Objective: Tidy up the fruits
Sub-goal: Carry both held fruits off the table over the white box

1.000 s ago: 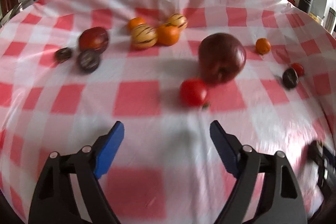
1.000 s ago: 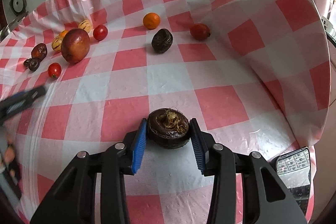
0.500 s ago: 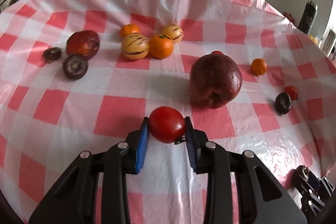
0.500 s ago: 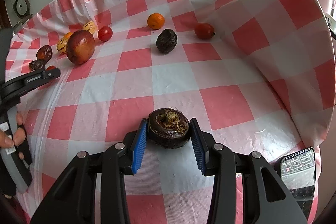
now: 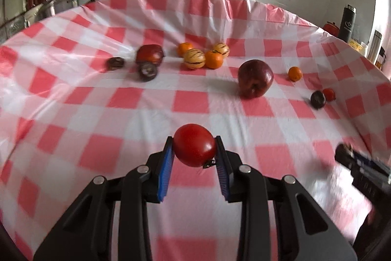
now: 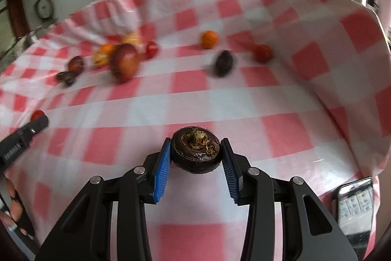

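Left tongs [image 5: 194, 146] clamped on a red tomato [image 5: 194, 145], raised over the bench's [image 5: 146, 102] near edge. Right tongs [image 6: 196, 151] grip a dark water chestnut [image 6: 196, 150] above the near-right corner.

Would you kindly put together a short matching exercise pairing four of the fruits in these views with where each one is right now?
Things:
1. red tomato
2. dark round water chestnut
3. large dark red apple
4. striped yellow melon

Places:
A. lying alone on the checked tablecloth, right of the far cluster
B. clamped in the right gripper
C. touching an orange in the far cluster
D. clamped in the left gripper

Pairs: 1-D, 2-B, 3-A, 4-C
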`<action>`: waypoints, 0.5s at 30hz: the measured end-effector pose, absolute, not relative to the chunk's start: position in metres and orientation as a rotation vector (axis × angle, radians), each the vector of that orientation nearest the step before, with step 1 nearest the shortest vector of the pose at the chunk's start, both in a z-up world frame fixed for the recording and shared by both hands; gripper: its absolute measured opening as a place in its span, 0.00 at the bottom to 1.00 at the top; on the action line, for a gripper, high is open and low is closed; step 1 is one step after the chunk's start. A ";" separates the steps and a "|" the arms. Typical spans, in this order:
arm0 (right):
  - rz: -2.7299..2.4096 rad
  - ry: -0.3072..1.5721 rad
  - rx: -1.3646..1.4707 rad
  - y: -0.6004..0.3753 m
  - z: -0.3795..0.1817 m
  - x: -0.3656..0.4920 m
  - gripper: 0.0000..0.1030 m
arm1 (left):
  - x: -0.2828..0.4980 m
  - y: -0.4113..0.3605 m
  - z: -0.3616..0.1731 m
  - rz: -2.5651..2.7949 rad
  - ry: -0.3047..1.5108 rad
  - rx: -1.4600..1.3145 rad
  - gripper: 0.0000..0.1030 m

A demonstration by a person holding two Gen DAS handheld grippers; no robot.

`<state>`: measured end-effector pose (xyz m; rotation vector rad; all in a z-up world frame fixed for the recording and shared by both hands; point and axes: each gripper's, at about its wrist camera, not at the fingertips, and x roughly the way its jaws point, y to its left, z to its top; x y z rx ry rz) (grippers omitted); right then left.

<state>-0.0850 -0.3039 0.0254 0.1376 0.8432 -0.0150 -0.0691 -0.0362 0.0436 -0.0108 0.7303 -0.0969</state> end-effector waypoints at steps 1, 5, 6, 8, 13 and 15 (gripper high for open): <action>0.010 0.834 0.128 -0.295 0.029 -0.088 0.39 | -0.078 -0.030 0.043 -0.090 0.728 -0.007 0.32; 0.107 0.812 0.092 -0.259 0.038 -0.103 0.39 | -0.111 -0.001 0.039 -0.053 0.736 -0.014 0.32; 0.122 0.813 0.083 -0.251 0.039 -0.106 0.39 | -0.118 0.007 0.038 -0.046 0.742 -0.022 0.32; 0.150 0.812 0.070 -0.239 0.040 -0.112 0.39 | -0.131 0.020 0.035 -0.028 0.753 -0.028 0.32; 0.236 0.801 0.018 -0.200 0.045 -0.131 0.39 | -0.168 0.061 0.030 0.042 0.753 -0.033 0.32; 0.274 0.796 -0.005 -0.184 0.048 -0.140 0.39 | -0.179 0.074 0.029 0.061 0.756 -0.044 0.32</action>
